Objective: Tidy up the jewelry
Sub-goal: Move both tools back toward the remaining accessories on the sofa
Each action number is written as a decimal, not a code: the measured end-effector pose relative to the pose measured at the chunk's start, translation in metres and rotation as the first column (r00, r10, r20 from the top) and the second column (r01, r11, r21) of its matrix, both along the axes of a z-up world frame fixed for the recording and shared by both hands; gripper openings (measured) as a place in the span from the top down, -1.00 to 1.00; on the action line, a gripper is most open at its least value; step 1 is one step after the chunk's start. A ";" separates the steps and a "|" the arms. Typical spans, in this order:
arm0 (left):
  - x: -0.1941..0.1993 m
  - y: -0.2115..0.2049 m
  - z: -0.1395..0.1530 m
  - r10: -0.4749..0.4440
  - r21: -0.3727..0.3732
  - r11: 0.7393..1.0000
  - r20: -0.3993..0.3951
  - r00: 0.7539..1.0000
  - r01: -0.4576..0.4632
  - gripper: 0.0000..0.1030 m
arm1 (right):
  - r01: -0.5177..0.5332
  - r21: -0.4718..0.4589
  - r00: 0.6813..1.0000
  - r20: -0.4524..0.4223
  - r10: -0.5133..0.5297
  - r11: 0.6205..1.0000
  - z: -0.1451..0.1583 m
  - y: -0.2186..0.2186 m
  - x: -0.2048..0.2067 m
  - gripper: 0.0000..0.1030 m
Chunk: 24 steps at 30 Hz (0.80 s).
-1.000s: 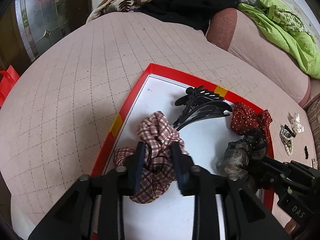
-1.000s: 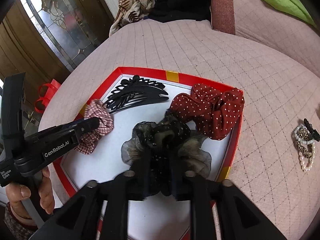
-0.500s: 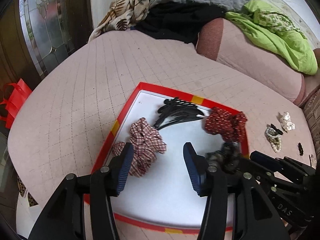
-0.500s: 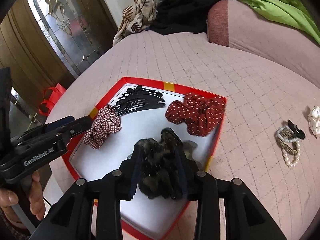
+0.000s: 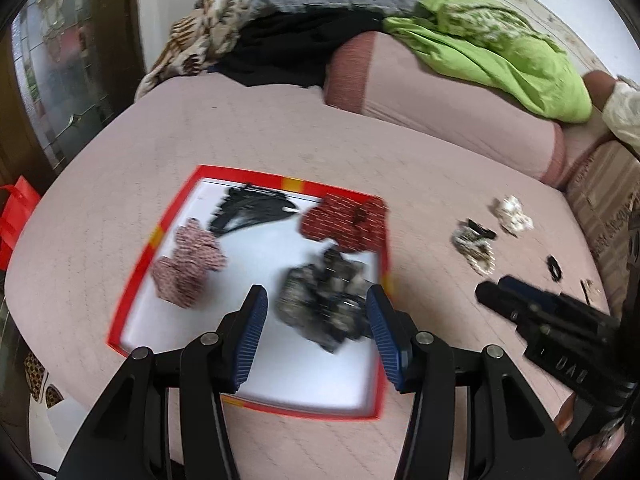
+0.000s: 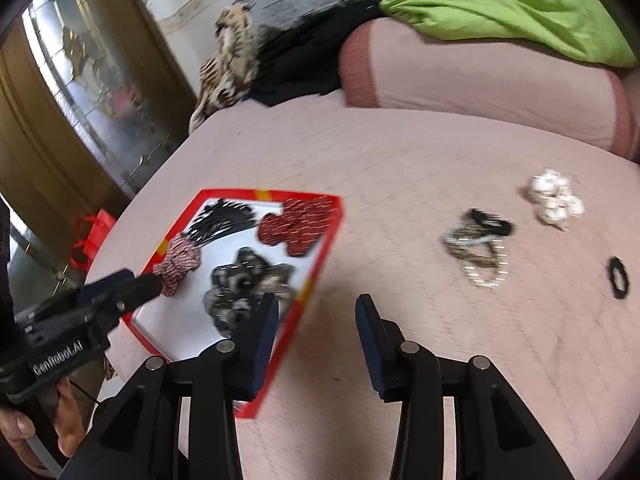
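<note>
A red-rimmed white tray [image 5: 132, 280] [image 6: 320, 268] lies on the pink quilted surface. In it lie a plaid scrunchie [image 5: 186, 266] [image 6: 180, 264], a black hair comb [image 5: 252, 208] [image 6: 220, 220], a red dotted scrunchie [image 5: 344, 224] [image 6: 296, 224] and a dark sheer scrunchie [image 5: 324, 300] [image 6: 244, 284]. My left gripper [image 5: 316, 332] is open and empty above the tray's near side. My right gripper [image 6: 316, 340] is open and empty over the tray's right rim. Right of the tray lie a pearl bracelet bundle [image 6: 478, 248] [image 5: 474, 246], a white bead piece [image 6: 554, 200] [image 5: 512, 216] and a small black ring [image 6: 619, 278] [image 5: 554, 268].
A pink bolster [image 6: 480, 76] with green cloth [image 6: 520, 8] runs along the back. Black and patterned clothes [image 5: 280, 48] are piled at the far left. A red bag [image 5: 16, 220] hangs off the left edge, by a glass door [image 6: 92, 92].
My left gripper opened, let go of the plaid scrunchie and pulled back. My right gripper opened, released the dark sheer scrunchie into the tray and swung right toward the loose jewelry.
</note>
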<state>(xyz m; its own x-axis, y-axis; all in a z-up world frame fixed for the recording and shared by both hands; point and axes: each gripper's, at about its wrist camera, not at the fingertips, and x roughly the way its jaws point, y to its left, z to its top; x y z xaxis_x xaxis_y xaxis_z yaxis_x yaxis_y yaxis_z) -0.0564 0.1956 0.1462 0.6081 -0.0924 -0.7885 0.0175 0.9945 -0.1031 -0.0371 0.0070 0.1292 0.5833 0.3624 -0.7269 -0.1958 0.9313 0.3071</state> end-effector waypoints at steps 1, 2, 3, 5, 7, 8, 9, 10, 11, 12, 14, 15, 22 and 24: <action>-0.002 -0.009 0.000 -0.015 0.004 1.000 -0.004 1.000 0.015 0.02 | 0.011 0.000 1.000 0.004 -0.011 1.000 0.001 -0.008 -0.003 0.14; -0.005 -0.016 -0.001 -0.024 0.011 1.000 -0.005 1.000 0.024 0.02 | 0.023 -0.001 1.000 0.007 -0.023 1.000 0.003 -0.015 -0.006 0.13; -0.007 -0.022 -0.001 -0.033 0.018 0.999 -0.005 0.999 0.033 0.02 | 0.034 -0.005 0.999 0.011 -0.034 0.999 0.004 -0.023 -0.009 0.13; -0.010 -0.035 -0.001 -0.052 0.029 0.998 -0.008 0.999 0.053 0.02 | 0.054 -0.023 0.998 0.018 -0.054 0.998 0.006 -0.039 -0.017 0.11; -0.013 -0.048 -0.002 -0.073 0.037 0.997 -0.015 0.997 0.073 0.02 | 0.066 -0.048 0.998 0.024 -0.065 0.997 0.007 -0.051 -0.023 0.11; -0.014 -0.052 -0.003 -0.079 0.038 0.996 -0.018 0.997 0.080 0.02 | 0.070 -0.057 0.997 0.027 -0.068 0.996 0.007 -0.056 -0.026 0.11; -0.015 -0.058 -0.003 -0.086 0.041 0.995 -0.020 0.996 0.087 0.02 | 0.075 -0.069 0.997 0.030 -0.073 0.995 0.007 -0.062 -0.031 0.10; -0.016 -0.063 -0.003 -0.092 0.045 0.995 -0.020 0.996 0.093 0.02 | 0.080 -0.080 0.996 0.033 -0.078 0.994 0.007 -0.069 -0.034 0.09; -0.018 -0.069 -0.002 -0.102 0.051 0.993 -0.019 0.995 0.103 0.02 | 0.086 -0.090 0.996 0.036 -0.083 0.992 0.007 -0.075 -0.038 0.07; -0.019 -0.075 -0.002 -0.113 0.058 0.992 -0.018 0.993 0.114 0.02 | 0.094 -0.104 0.995 0.040 -0.091 0.990 0.006 -0.083 -0.042 0.06; -0.022 -0.085 -0.002 -0.130 0.072 0.989 -0.018 0.991 0.131 0.02 | 0.116 -0.127 0.993 0.047 -0.111 0.985 0.005 -0.099 -0.048 0.02; -0.022 -0.089 -0.003 -0.136 0.077 0.988 -0.019 0.991 0.137 0.02 | 0.132 -0.138 0.991 0.049 -0.126 0.982 0.005 -0.110 -0.051 0.01; -0.023 -0.117 -0.011 -0.159 0.104 0.981 -0.042 0.986 0.162 0.02 | 0.244 -0.174 0.970 0.055 -0.238 0.954 0.002 -0.180 -0.067 -0.01; -0.024 -0.126 -0.012 -0.171 0.112 0.978 -0.042 0.984 0.175 0.02 | 0.274 -0.177 0.962 0.057 -0.268 0.945 0.003 -0.198 -0.070 -0.01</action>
<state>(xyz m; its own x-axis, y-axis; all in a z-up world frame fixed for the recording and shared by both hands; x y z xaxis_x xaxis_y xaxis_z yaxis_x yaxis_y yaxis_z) -0.0800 0.0694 0.1338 0.5648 -0.1018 -0.8189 0.1890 0.9819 0.0083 -0.1073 -0.1913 0.1320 0.6650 0.0512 -0.7451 0.0650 0.9899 0.1260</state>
